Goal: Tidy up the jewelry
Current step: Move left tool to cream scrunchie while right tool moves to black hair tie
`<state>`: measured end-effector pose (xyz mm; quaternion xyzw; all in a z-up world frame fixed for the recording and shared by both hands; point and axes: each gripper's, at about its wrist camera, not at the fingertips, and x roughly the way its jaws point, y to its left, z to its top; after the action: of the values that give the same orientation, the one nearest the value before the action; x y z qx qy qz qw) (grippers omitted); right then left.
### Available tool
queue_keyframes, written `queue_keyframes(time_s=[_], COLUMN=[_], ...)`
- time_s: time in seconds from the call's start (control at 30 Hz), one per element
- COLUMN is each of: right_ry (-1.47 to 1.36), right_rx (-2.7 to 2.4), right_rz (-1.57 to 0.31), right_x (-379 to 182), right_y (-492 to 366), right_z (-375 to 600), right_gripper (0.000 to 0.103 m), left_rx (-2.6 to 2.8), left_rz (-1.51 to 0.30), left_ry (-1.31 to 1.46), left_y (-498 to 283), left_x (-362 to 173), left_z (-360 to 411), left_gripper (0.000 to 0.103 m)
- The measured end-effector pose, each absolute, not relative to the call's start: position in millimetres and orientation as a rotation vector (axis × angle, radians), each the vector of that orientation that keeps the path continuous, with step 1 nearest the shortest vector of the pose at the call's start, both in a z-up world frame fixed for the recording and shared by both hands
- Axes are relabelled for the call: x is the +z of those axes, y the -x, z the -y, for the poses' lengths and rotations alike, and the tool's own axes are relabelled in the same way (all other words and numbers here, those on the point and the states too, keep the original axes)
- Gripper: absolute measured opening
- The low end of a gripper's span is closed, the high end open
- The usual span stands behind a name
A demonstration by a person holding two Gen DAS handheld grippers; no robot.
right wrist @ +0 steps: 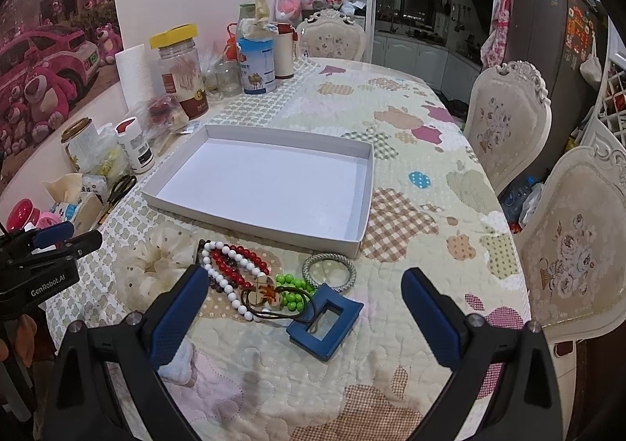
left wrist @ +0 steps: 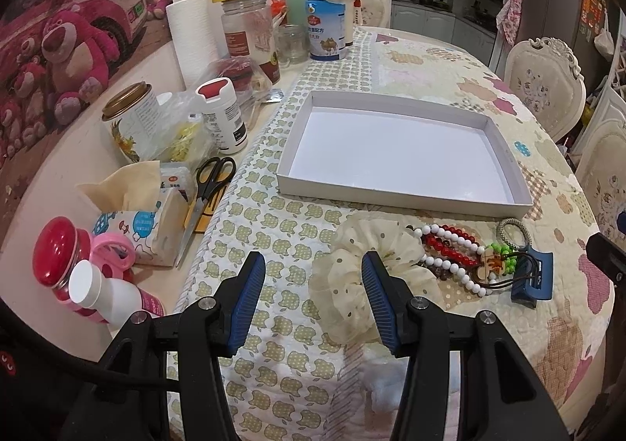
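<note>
An empty white shallow box [left wrist: 395, 151] [right wrist: 266, 183] lies on the quilted table. In front of it lies a pile of jewelry: a cream dotted scrunchie [left wrist: 352, 276] [right wrist: 156, 265], white and red bead strings [left wrist: 446, 245] [right wrist: 231, 265], green beads [right wrist: 291, 294], a silver bangle [right wrist: 329, 270] [left wrist: 512, 232] and a blue square frame piece [right wrist: 326, 319] [left wrist: 534, 280]. My left gripper [left wrist: 313, 284] is open and empty, its right finger over the scrunchie. My right gripper [right wrist: 305, 304] is open wide and empty, hovering above the bead pile.
Jars, bottles, a paper roll, tissue packs and scissors [left wrist: 207, 187] crowd the table's left edge by the wall. Ornate chairs [right wrist: 504, 120] stand along the right side. The left gripper also shows at the left edge of the right wrist view [right wrist: 43, 245].
</note>
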<state>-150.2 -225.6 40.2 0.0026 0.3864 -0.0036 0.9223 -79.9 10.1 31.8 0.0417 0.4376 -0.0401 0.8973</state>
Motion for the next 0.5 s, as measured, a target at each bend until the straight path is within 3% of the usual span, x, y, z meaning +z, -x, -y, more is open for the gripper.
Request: queue_keyframes(time_s=[0.5], right_ry=[0.0], right_rx=[0.002], right_rz=[-0.806], right_x=[37.1], right_y=[146.8], right_z=[225.3], right_gripper=[0.101], left_rx=[-0.082], left_rz=[-0.916], left_ry=[-0.089], left_y=[76.8], left_x=[29.9], left_z=[-11.1], left_gripper=[0.042])
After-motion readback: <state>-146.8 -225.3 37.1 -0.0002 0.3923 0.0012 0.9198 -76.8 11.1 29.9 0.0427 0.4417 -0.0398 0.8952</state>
